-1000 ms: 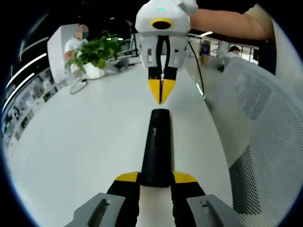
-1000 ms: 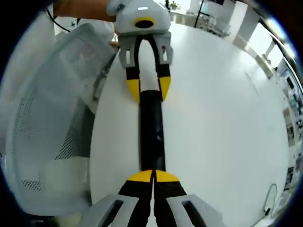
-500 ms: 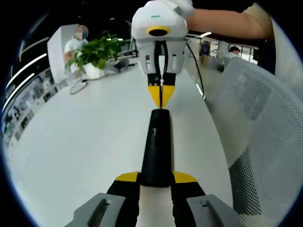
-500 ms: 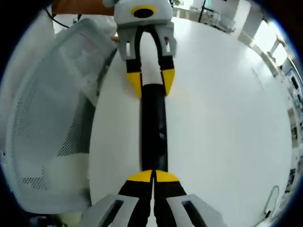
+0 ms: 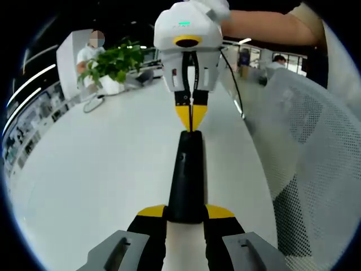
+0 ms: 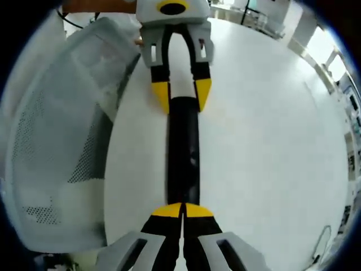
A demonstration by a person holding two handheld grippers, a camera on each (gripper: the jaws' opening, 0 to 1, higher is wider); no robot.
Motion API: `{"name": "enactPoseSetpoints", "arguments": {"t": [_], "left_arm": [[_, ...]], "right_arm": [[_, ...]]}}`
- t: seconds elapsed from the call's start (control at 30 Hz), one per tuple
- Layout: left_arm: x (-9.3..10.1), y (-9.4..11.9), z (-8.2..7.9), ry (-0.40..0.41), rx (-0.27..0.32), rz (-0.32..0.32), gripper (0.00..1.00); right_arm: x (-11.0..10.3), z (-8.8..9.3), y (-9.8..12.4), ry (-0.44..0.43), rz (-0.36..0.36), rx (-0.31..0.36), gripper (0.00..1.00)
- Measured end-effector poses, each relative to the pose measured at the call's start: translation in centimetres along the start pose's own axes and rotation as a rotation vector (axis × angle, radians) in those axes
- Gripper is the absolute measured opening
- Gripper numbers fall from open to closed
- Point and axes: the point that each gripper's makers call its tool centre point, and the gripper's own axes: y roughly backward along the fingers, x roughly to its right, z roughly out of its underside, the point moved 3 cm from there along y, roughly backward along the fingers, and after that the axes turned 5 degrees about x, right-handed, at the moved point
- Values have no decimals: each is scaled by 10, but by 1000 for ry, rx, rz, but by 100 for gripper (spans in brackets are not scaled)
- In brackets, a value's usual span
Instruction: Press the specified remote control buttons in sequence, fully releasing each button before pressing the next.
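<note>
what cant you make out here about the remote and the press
- Remote buttons: too small and dark to tell apart, both views.
- Whether the right gripper touches a button: its shut tips hide the contact, right gripper view.
- Remote's held end: covered by the left gripper, left gripper view.

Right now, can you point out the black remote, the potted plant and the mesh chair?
black remote [image 5: 186, 175]: left gripper view, middle of its body.
potted plant [image 5: 113, 62]: left gripper view, its green leaves.
mesh chair [image 6: 62, 141]: right gripper view, its mesh backrest.
</note>
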Motion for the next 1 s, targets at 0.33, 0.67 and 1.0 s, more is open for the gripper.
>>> {"name": "enactPoseSetpoints", "arguments": {"t": [0.33,0.67,1.0], "left_arm": [[-1,0,0,-2,0,-1,24],[-2,0,1,-2,3,-6,24],[0,1,0,-5,0,-7,24]], "right_arm": [[0,-1,-1,5,-7,-8,0],[2,-1,-1,13,-17,-25,0],[0,-3,0,20,-14,-36,0]]}}
